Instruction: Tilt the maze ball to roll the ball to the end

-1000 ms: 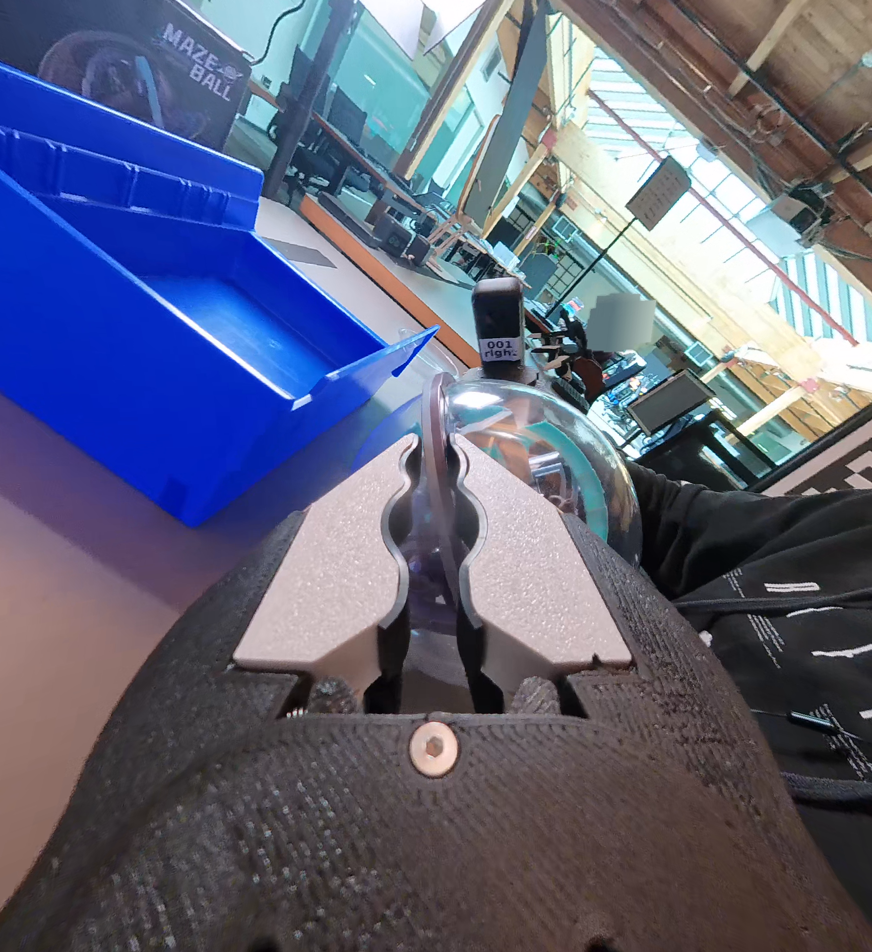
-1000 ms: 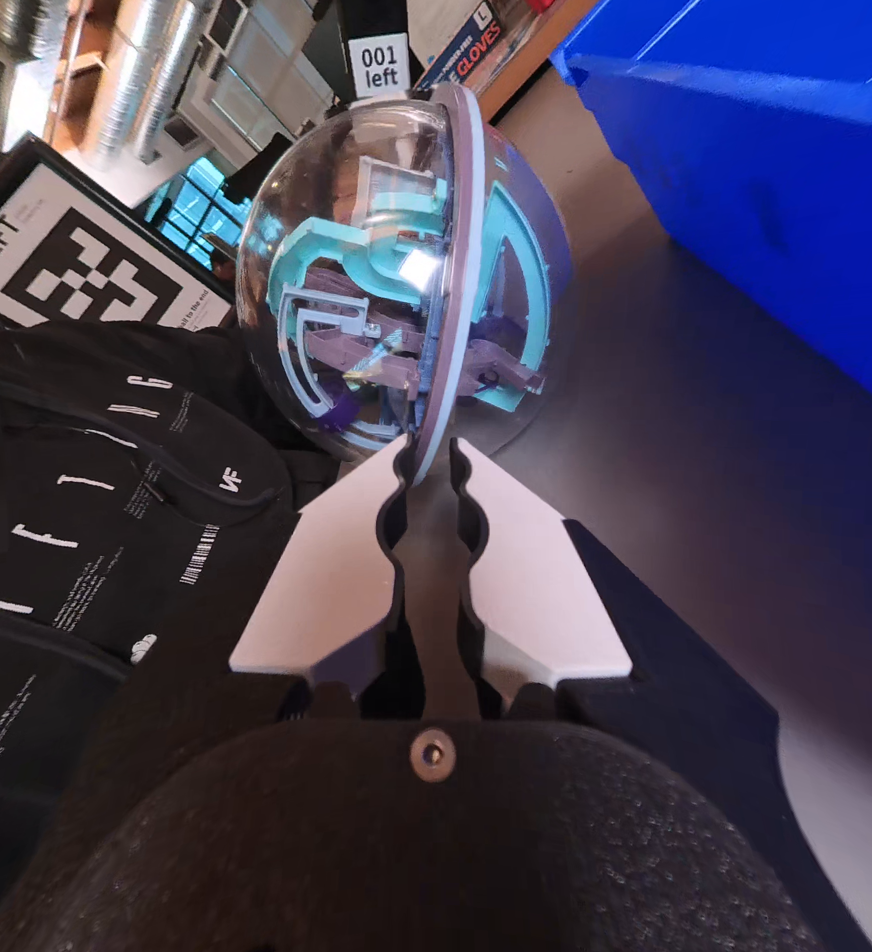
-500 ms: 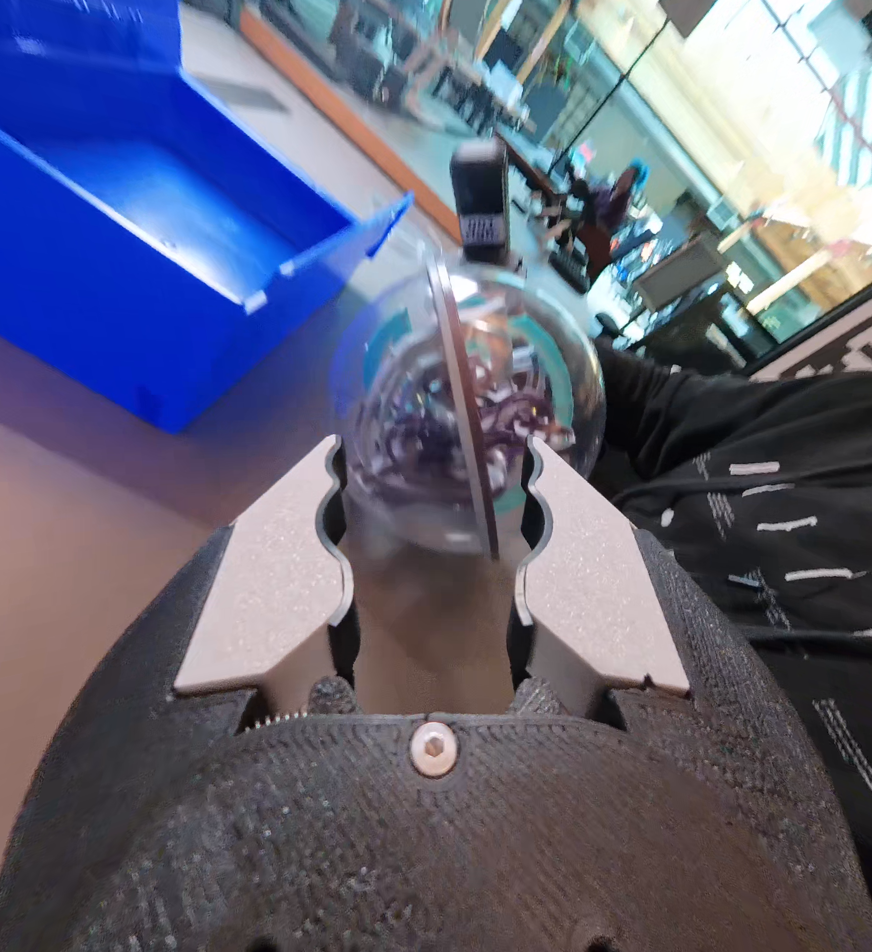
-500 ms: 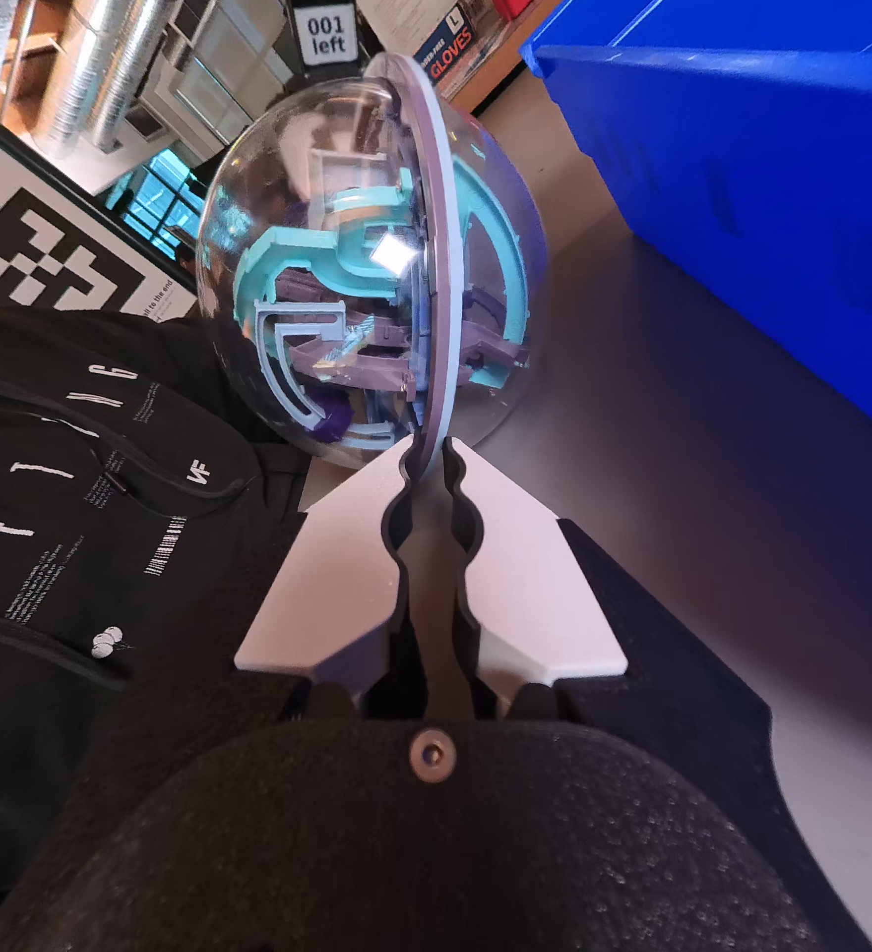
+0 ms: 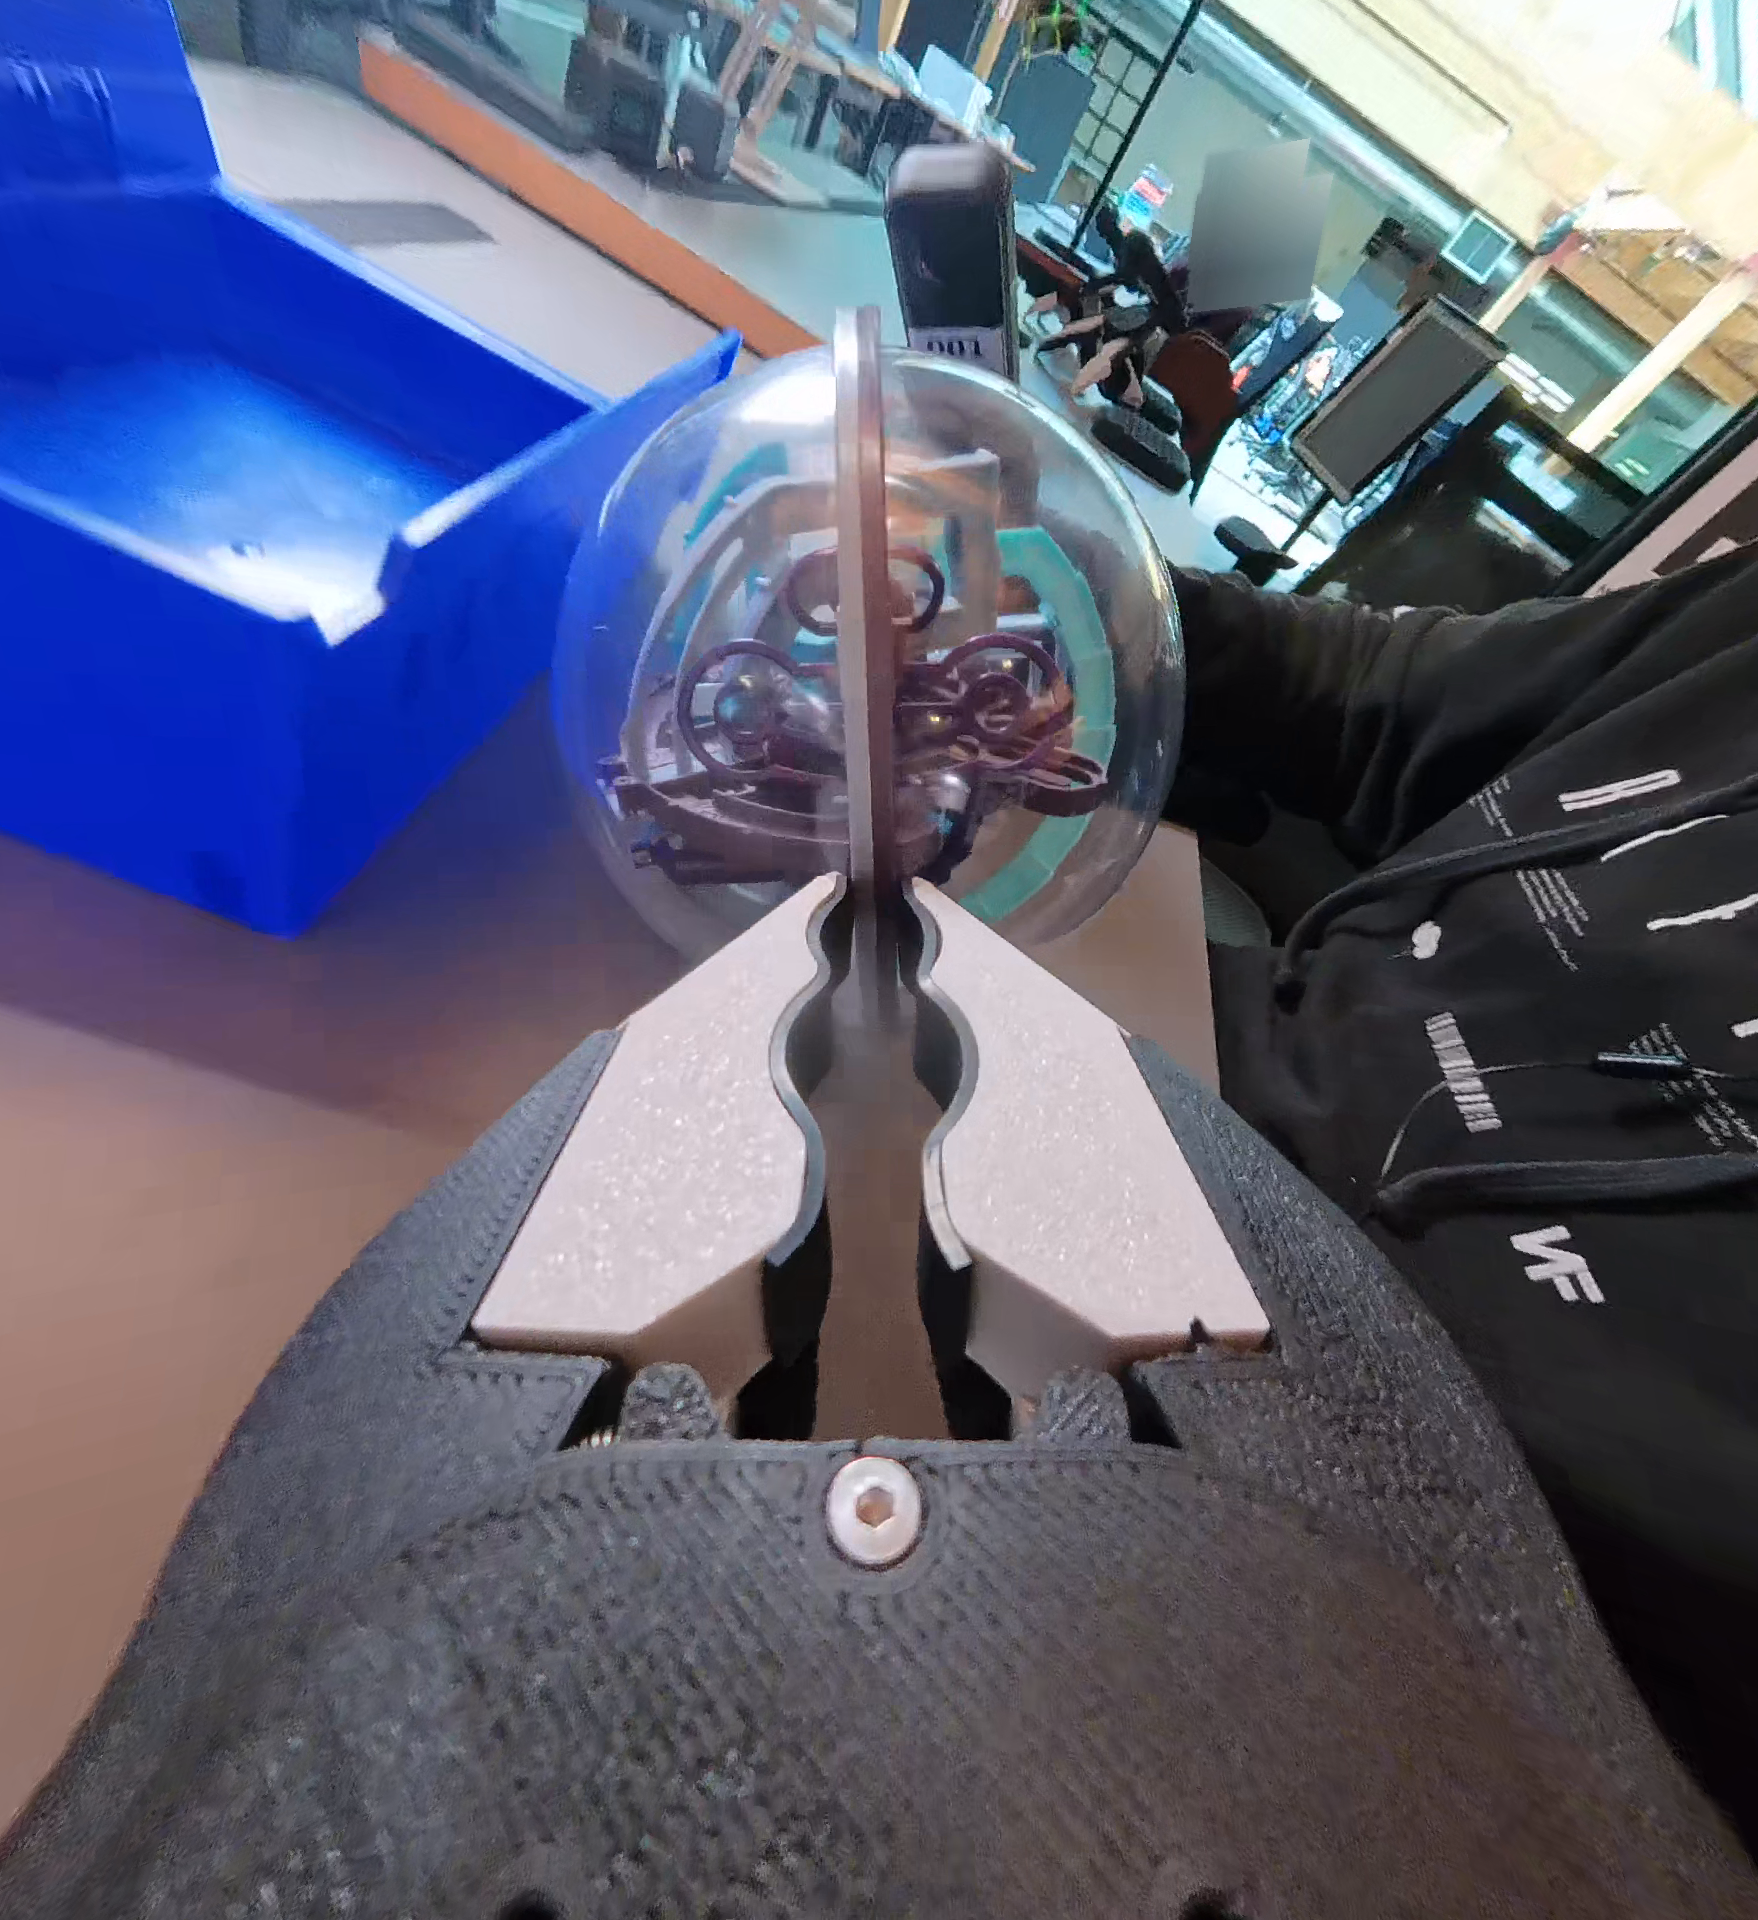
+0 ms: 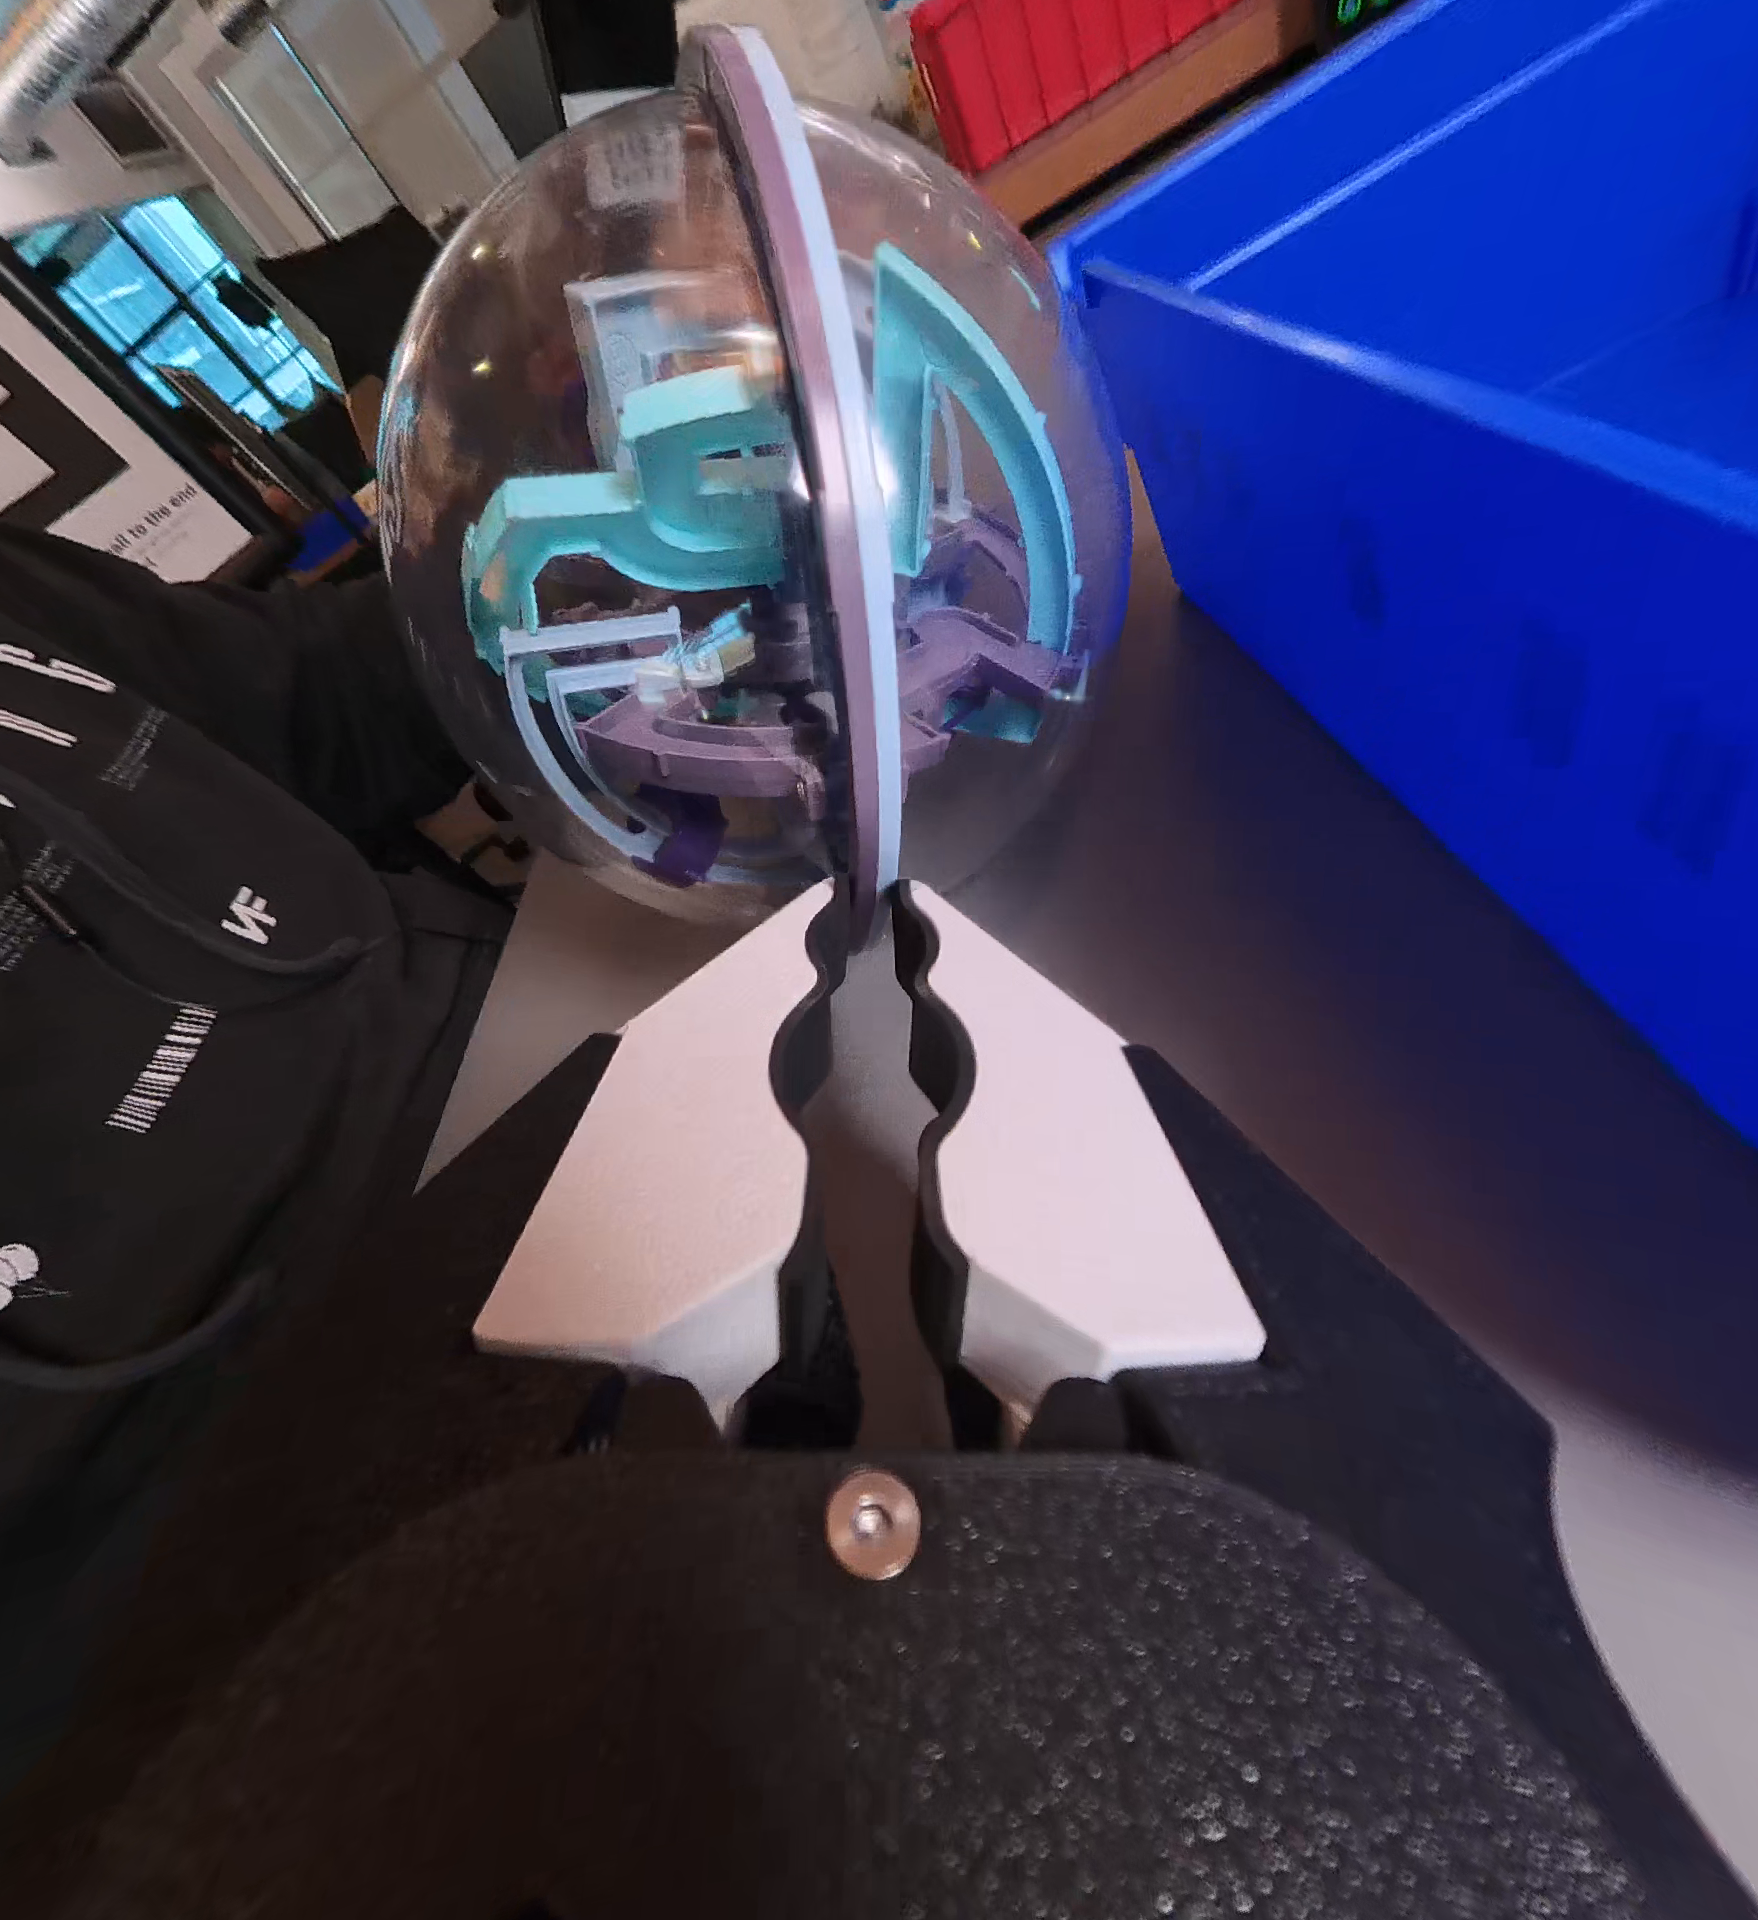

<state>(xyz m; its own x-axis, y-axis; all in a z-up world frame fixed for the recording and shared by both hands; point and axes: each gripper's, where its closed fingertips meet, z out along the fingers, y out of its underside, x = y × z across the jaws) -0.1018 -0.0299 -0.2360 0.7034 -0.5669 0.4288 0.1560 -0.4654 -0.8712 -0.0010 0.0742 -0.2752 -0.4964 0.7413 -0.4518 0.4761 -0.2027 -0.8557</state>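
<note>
The maze ball [image 5: 1010, 623] is a clear sphere with teal and purple tracks inside and a grey-purple rim around its middle. My left gripper [image 5: 870, 899] is shut on the near edge of that rim. A small shiny ball [image 5: 745, 712] seems to sit among the purple rings inside. The right gripper's body [image 5: 948, 260] shows behind the sphere. In the right wrist view the maze ball [image 6: 646, 520] stands just ahead, rim upright. My right gripper [image 6: 864, 904] is shut on the rim's near edge.
A blue bin [image 5: 179, 644] stands on the tabletop [image 5: 127, 1195] to the left of the ball; it also shows in the right wrist view [image 6: 1477, 520]. A person in a black hoodie [image 5: 1581, 1039] is close on the other side.
My left gripper opened half a second ago and has shut again on the rim, farther back at its edge. The ball has turned. My right gripper stayed shut on the rim.
</note>
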